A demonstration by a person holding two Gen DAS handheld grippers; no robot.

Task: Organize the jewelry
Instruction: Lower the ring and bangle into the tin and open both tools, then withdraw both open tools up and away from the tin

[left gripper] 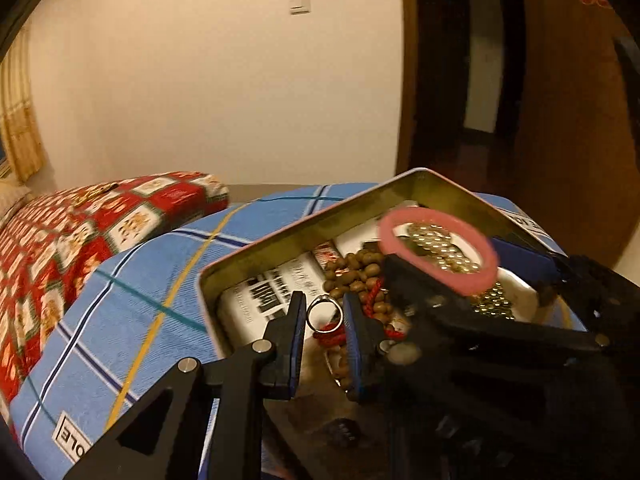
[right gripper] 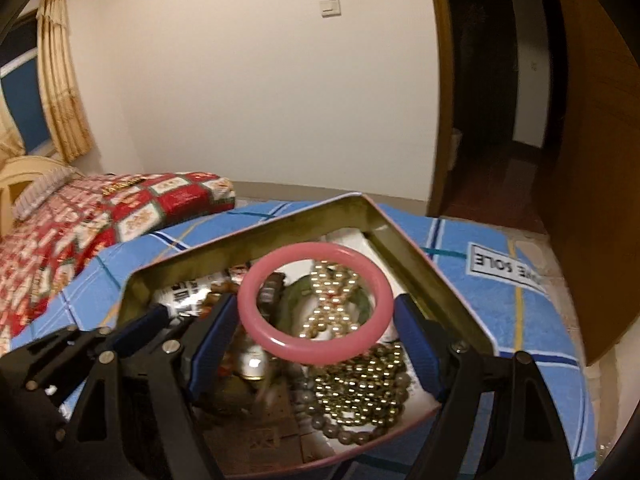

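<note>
A metal tin (left gripper: 304, 220) (right gripper: 256, 236) on the blue plaid cover holds jewelry: brown bead strands (left gripper: 356, 272), gold bead strands (right gripper: 360, 384), pearl strands (right gripper: 332, 304), red cord. My left gripper (left gripper: 324, 316) is shut on a silver ring (left gripper: 325, 314) above the tin's left part. My right gripper (right gripper: 316, 320) is shut on a pink bangle (right gripper: 316, 312), held level above the tin. The bangle (left gripper: 438, 252) and the right gripper's fingers (left gripper: 416, 280) also show in the left wrist view, to the right of my left gripper.
The tin sits on a blue plaid cushion (left gripper: 132, 280) (right gripper: 500, 320) with a label (right gripper: 506, 268). A red patterned bedspread (left gripper: 60, 240) (right gripper: 80, 220) lies to the left. A white wall, a curtain (right gripper: 60, 72) and a dark doorway (right gripper: 488, 80) are behind.
</note>
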